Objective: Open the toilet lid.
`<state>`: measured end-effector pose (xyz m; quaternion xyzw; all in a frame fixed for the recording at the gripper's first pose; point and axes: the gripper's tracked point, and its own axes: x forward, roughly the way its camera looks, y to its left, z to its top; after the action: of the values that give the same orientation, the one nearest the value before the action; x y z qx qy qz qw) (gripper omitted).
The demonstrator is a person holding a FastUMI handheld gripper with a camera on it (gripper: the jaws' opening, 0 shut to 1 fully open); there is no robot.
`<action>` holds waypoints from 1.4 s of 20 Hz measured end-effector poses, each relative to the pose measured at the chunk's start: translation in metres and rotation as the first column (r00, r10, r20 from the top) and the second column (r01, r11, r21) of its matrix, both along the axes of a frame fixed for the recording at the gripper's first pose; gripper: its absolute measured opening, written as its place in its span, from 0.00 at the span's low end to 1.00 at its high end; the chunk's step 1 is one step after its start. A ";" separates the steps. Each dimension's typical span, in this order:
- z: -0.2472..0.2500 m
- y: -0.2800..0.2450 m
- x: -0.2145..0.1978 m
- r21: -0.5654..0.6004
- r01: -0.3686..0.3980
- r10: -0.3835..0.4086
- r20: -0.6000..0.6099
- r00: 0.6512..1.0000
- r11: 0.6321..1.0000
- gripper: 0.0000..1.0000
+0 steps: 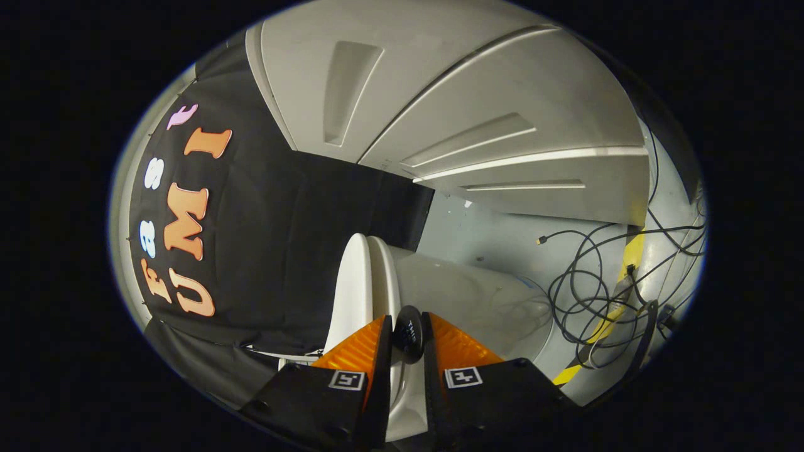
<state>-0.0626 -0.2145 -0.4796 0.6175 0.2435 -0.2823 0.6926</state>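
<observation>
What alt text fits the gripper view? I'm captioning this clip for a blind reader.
The gripper, jaws nearly closed, holds a small black knob at the edge of the white plastic toilet lid, which stands edge-on beside the white toilet body. Tangled black cables lie on the grey floor beyond.

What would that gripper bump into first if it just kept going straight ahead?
Probably nothing new: the gripper seems closed on the edge of the white toilet lid and a dark knob, so it would push those first. Depth is unclear.
</observation>
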 end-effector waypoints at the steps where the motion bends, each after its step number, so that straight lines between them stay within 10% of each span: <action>1: 0.003 -0.001 0.001 -0.002 0.004 -0.004 0.013 1.000 1.000 0.33; 8: 0.009 -0.001 0.000 -0.002 0.000 0.000 0.026 1.000 1.000 0.08; 28: 0.087 -0.001 0.054 -0.268 -0.071 0.094 0.074 0.993 0.961 0.08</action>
<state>-0.0088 -0.2154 -0.3924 0.5202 0.1989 -0.2564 0.7900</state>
